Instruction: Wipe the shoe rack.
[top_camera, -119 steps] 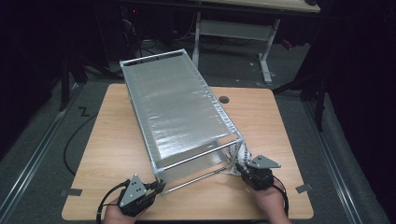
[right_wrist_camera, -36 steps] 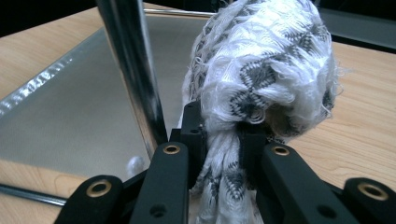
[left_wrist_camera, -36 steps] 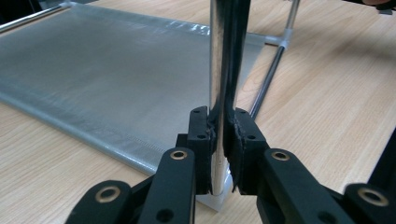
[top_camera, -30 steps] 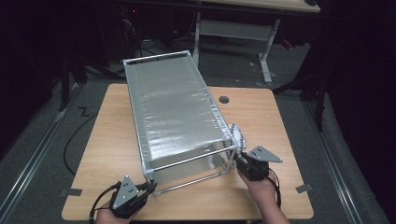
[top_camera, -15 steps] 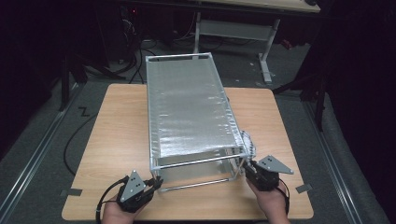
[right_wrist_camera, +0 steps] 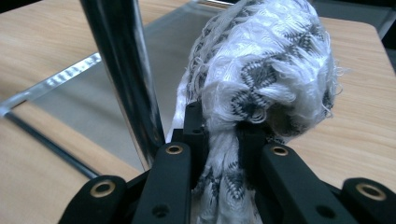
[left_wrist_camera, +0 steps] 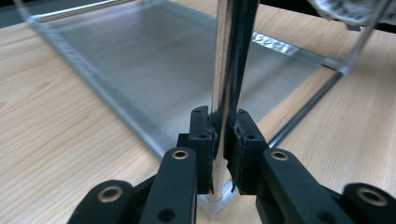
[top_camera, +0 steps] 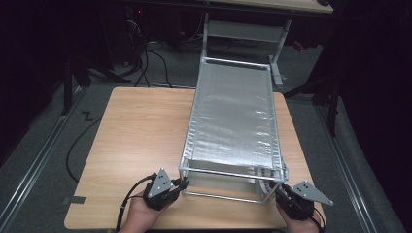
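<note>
Both my claws clamped: left claw (top_camera: pixel 180 184) on near-left upright post (left_wrist_camera: pixel 223 70) of metal rack (top_camera: pixel 232 116), right claw (right_wrist_camera: pixel 219 135) on white woven cloth (right_wrist_camera: pixel 261 70) at near-right corner. Rack on bench (top_camera: pixel 136 136), right half, far end overhanging. Judge repositioning mid-way; release left.

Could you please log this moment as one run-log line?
left gripper: shut on rack post | right gripper: shut on cloth | rack: on table

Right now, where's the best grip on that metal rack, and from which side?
Take the rack by its near upright corner posts, coming in level from the table's near edge. The posts are thin, vertical and exposed. The left gripper already clamps one post. The right gripper pinches the cloth beside the other.
</note>
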Demonstrator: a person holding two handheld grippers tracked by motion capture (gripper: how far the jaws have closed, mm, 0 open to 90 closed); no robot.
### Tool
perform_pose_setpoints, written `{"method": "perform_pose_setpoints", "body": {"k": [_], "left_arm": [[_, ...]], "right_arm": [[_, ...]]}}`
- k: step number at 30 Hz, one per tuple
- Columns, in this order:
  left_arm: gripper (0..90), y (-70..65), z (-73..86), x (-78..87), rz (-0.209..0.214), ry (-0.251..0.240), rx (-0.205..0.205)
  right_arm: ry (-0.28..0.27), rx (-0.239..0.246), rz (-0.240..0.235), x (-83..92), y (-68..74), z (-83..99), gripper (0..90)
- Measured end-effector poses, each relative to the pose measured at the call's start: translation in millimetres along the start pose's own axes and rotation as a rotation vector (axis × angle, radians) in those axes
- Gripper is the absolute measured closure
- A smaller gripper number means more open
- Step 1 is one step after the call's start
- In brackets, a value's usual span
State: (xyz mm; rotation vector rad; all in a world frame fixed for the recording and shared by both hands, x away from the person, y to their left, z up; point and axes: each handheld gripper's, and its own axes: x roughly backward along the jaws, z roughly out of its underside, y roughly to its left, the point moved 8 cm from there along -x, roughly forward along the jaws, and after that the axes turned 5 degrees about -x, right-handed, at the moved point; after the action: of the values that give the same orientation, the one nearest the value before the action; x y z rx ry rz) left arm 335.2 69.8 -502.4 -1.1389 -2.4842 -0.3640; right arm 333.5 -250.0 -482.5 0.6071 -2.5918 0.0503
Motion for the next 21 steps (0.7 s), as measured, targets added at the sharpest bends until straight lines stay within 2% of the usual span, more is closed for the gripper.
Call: {"method": "perform_pose_setpoints", "body": {"k": [5,8,14,18,21], "left_arm": [[80.7,13.3,2.2,1.5,-0.035,0.004,0.013],[80.7,31.0,6.6,6.9,-0.084,0.002,0.054],[80.6,64.8,18.8,23.7,-0.171,-0.004,0.119],[80.1,89.0,26.2,32.4,-0.225,-0.001,0.164],[80.4,110.4,28.9,35.2,-0.273,0.020,0.164]], "right_arm": [[-0.016,0.032,-0.027,7.8,12.3,-1.8,78.9],[-0.029,0.053,-0.048,5.8,19.9,-6.2,78.6],[0.017,0.020,-0.046,-7.1,11.5,0.0,78.5],[0.018,0.026,-0.058,-12.1,10.8,-2.6,78.3],[0.023,0.032,-0.077,-16.7,13.9,-3.5,78.2]]}}
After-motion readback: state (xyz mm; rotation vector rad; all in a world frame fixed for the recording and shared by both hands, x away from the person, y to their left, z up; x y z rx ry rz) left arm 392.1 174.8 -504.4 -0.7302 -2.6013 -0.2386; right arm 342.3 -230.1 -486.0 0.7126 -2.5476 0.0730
